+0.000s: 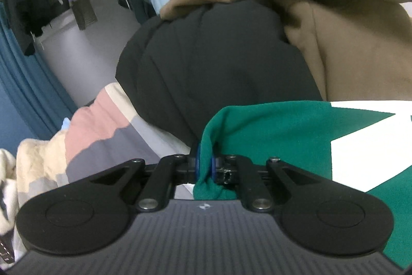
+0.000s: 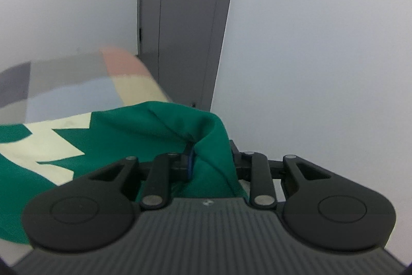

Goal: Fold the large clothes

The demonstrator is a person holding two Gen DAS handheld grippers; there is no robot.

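2 hand-held grippers show, the left hand-held gripper [image 1: 205, 164] and the right hand-held gripper [image 2: 211, 157], both on 1 green-and-white garment [image 1: 270, 135]. Beyond the left one lie 1 black garment [image 1: 219, 61] and 1 brown garment [image 1: 334, 17]. Under them spreads 1 patchwork cover [image 1: 103, 125]. Beyond the right one stands 1 grey door [image 2: 185, 17].

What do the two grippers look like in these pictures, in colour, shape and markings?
The left gripper and the right gripper look alike: matte black linkage arms with silver pivot pins, two large round black discs at the sides, and a dark grey ribbed body bearing a small pale logo. The fingers carry blue pads. No cables, hands or sleeves are visible.
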